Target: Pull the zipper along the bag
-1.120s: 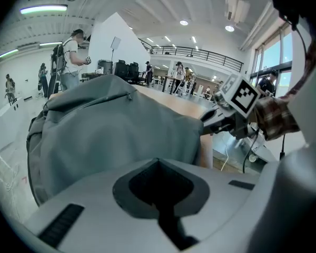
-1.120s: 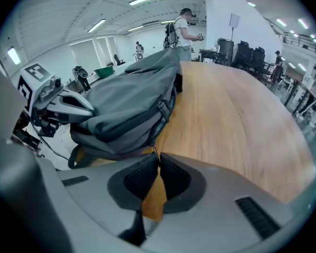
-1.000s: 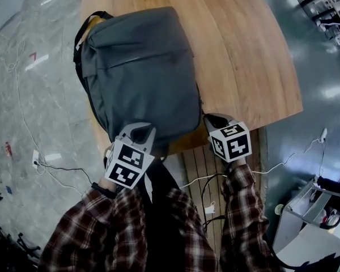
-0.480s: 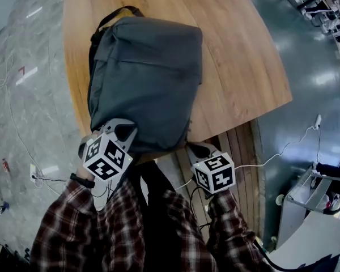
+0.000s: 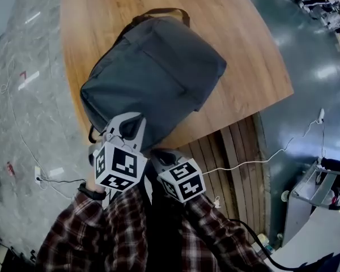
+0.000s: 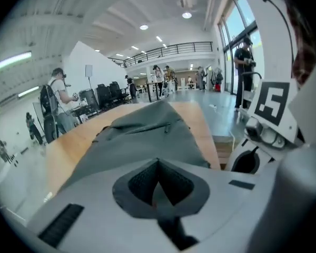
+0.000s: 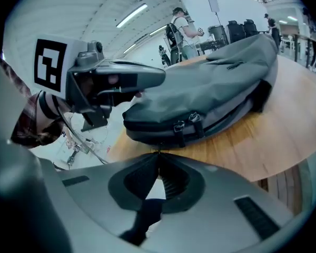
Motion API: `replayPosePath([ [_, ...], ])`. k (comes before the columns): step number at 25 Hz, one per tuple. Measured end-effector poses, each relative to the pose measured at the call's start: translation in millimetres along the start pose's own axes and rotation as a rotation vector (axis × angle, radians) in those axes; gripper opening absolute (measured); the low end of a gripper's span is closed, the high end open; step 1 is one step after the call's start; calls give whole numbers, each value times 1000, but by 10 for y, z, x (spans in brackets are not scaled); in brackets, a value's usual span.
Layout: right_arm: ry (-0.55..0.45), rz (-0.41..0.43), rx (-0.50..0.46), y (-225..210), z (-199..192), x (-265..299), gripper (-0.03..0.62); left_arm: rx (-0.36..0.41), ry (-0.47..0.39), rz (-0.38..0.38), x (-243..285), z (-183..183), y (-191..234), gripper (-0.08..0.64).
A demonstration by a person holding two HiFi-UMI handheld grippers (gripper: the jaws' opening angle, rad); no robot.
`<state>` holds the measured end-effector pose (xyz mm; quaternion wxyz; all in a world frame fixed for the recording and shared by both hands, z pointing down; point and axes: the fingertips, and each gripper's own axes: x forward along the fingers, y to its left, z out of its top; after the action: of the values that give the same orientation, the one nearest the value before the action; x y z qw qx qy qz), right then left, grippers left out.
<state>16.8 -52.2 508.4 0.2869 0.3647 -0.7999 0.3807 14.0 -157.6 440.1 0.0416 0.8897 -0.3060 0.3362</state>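
Head view, bag: a grey backpack (image 5: 158, 72) lies flat on the wooden table (image 5: 255, 55). Its carry handle (image 5: 161, 11) points to about 12 o'clock and its other end to 7 o'clock, close to the table's edge.
Head view, fabric: smooth and matte, with a seam running across the front panel.
Head view, left gripper (image 5: 127, 120): at the bag's 7 o'clock end, with its tip over the bag's rim. Whether it touches the bag cannot be told from here.
Head view, right gripper (image 5: 158, 156): at 6 o'clock from the bag, off the table's edge and just beside the left gripper's marker cube.
Head view, floor: grey, with a thin cable (image 5: 255, 162) at 4 o'clock.
Left gripper view, claw: clenched, its tips pressed together, with nothing seen pinched.
Left gripper view, bag: straight ahead at 12 o'clock, filling the middle. A small zip pull (image 6: 167, 126) hangs on the front pocket line.
Left gripper view, right gripper: at 3 o'clock, near.
Right gripper view, claw: clenched, tips meeting. A thin dark line rises from the tips toward the bag, and I cannot tell what it is.
Right gripper view, bag: at 12 to 1 o'clock, side-on. A zipper track runs along that side, with two zipper pulls (image 7: 185, 124) side by side just above the tips and apart from them.
Right gripper view, left gripper: at 10 o'clock, over the bag's near end.
Contents: the bag's inside is hidden in every view.
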Motion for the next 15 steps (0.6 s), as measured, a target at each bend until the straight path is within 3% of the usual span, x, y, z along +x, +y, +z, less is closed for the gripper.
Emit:
replayPosePath([
  [2,-2,-1,-26,38,42,41,15,-23,14,-60,70,-196,-140,11],
  [4,13,-24,-91,21,52,45,15,4,19,-80,125,-446,-214,11],
  [8,76,-136,-335,-154,-20,10,15,54,-44,-64,105,-536,-263,11],
  [15,110,-234,-392,-682,38,-167,17,71,-40,-73,108,-567,-307,10],
])
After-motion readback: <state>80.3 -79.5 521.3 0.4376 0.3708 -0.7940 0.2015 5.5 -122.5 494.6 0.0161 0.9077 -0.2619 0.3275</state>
